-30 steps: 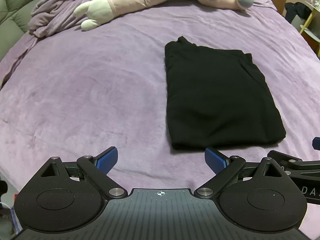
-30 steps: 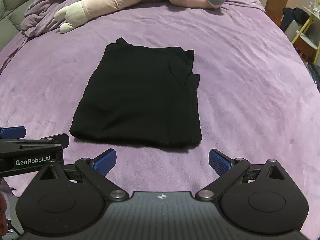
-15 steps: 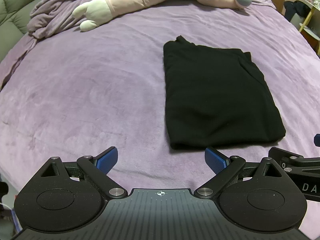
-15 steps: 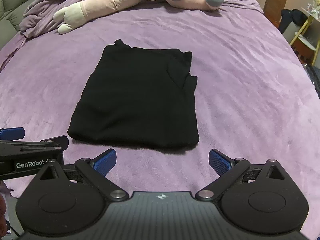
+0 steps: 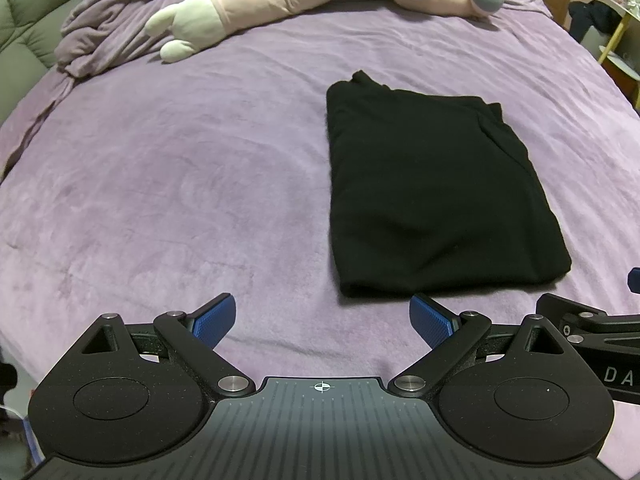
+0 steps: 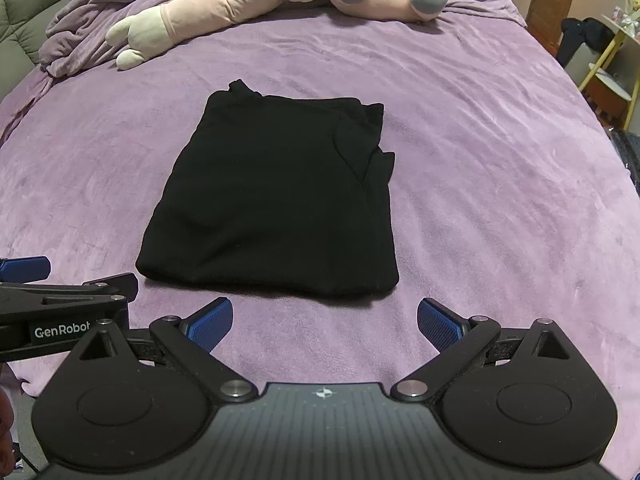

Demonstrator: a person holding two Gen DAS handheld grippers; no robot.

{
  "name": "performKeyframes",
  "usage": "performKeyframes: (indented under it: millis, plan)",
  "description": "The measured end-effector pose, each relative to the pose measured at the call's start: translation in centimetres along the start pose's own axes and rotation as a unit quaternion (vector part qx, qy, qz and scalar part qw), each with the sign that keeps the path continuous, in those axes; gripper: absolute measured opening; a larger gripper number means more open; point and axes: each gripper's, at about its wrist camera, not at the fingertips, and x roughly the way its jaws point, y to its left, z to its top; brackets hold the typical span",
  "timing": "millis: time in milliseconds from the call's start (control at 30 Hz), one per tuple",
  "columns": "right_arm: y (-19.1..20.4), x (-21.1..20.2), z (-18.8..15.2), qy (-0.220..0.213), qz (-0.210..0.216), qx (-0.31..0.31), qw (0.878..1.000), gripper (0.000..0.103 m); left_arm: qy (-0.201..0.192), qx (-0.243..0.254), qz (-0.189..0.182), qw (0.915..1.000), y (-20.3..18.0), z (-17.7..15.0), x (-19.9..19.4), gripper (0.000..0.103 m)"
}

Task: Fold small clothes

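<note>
Blue-padded fingers of two black handheld grippers fill the near edge of both views, each pair spread wide with nothing between them. The left gripper hovers over the near part of a purple plush bedspread, and its right finger points toward the near left corner of the garment. The right gripper sits alongside, just to the right of the left one, level with it; in the left wrist view its black side reaches in from the right edge, and in the right wrist view the left tool's side, with white lettering, reaches in from the left. Neither gripper touches any cloth.

Just beyond the fingertips lies a black garment folded into a flat rectangle, resting on the bedspread near the middle of the bed. Its near edge is a thick straight fold; on the far right side, layered edges and a small flap stick out unevenly.

Farther back, a long pale pink and cream plush toy with grey round feet stretches across the head of the bed. To the far left, a bunched purple blanket is heaped beside a grey-green padded cushion.
</note>
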Motion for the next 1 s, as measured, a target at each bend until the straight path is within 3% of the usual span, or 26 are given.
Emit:
performKeyframes:
  millis: [1000]
  plan:
    - [-0.10,-0.41,0.07,-0.005,0.002,0.017,1.000,0.099,-0.006,0.000,-0.005,1.0000,-0.15,-0.03,-0.58,0.097]
